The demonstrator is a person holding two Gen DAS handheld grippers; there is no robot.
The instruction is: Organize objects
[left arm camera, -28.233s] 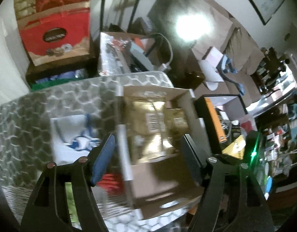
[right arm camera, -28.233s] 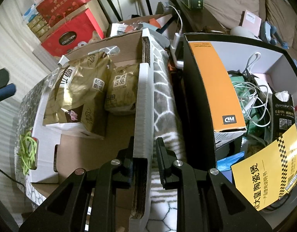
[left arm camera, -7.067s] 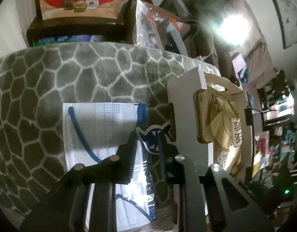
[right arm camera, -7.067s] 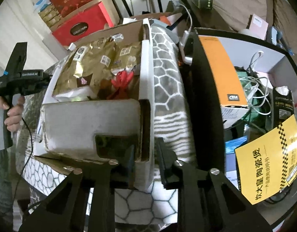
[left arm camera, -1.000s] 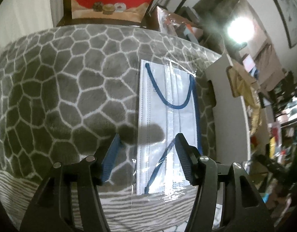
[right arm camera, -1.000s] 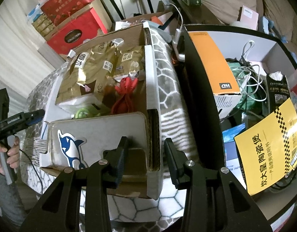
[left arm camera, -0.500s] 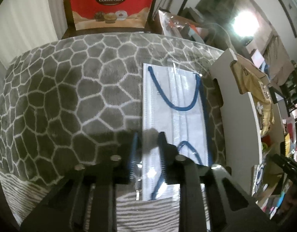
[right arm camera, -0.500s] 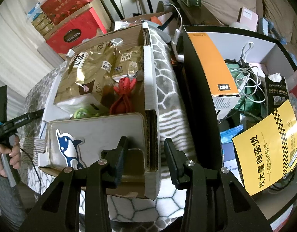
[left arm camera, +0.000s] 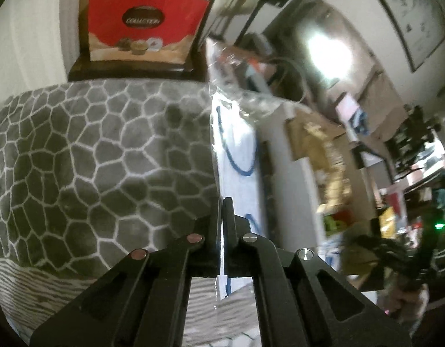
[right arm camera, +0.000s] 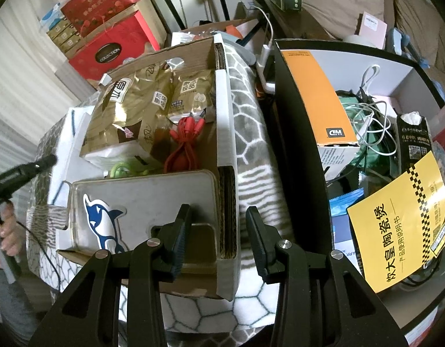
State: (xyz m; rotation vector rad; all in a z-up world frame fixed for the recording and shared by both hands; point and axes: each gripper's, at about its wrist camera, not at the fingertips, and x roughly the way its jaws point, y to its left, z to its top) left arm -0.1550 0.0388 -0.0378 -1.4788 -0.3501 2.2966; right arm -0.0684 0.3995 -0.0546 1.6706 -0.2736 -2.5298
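Left claw clamped on bagged mask, lifted edgewise

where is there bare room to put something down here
The grey patterned blanket left of the wrapped face mask lies bare, up to the dark stand under the red box. The cardboard box is crowded: gold packets, red cable, dolphin case. The black bin is packed too.

Right of the cardboard box, everything past my packaged mask smears into blur, and my own fingers hide its near edge.
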